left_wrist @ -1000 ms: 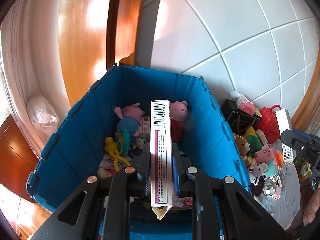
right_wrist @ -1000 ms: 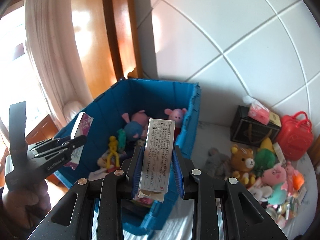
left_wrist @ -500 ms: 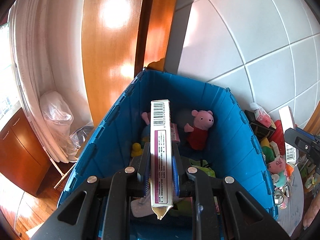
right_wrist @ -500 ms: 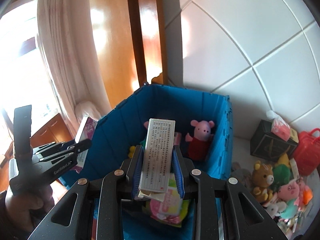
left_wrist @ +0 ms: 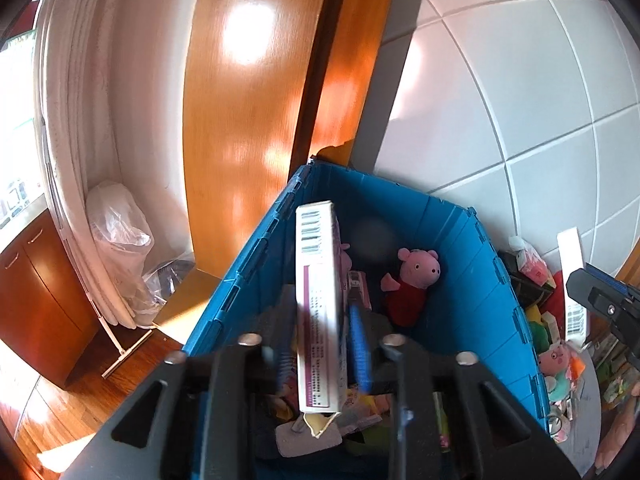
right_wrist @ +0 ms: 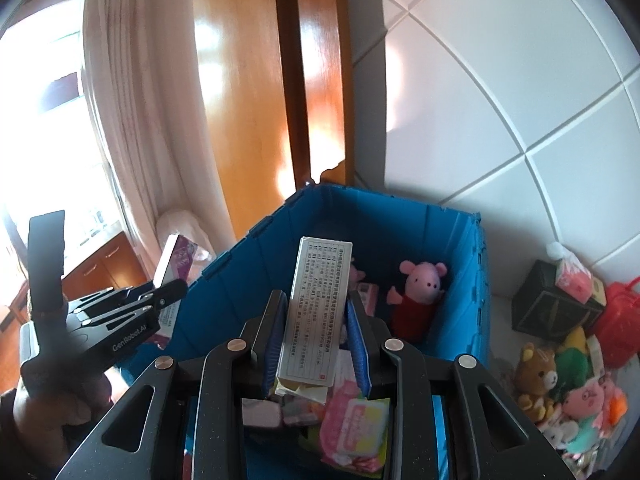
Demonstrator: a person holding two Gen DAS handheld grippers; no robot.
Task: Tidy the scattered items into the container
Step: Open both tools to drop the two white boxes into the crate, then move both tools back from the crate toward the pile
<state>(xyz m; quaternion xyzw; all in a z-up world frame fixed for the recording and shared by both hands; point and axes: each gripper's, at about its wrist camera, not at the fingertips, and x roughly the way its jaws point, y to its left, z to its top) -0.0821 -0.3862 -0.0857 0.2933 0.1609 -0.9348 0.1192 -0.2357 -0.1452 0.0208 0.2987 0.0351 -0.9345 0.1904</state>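
Observation:
A blue crate [left_wrist: 460, 280] [right_wrist: 468, 280] holds a pink pig plush [left_wrist: 412, 280] [right_wrist: 420, 292], packets and other toys. My left gripper [left_wrist: 320, 344] is shut on a white and purple box [left_wrist: 318, 304], held edge-up above the crate's near left side. My right gripper [right_wrist: 316, 340] is shut on a white printed box [right_wrist: 316, 316], held above the crate's near end. The left gripper also shows at the left of the right wrist view [right_wrist: 120, 320]; the right gripper shows at the right of the left wrist view [left_wrist: 600, 304].
Plush toys [right_wrist: 560, 384], a black box [right_wrist: 552, 312] and a red case [right_wrist: 620, 328] lie on the table right of the crate. A tiled wall stands behind. A wooden door, curtain and plastic bag [left_wrist: 120, 240] are at the left.
Both grippers moved left and forward with their boxes, from beside the crate to above it. More of the door and curtain shows now.

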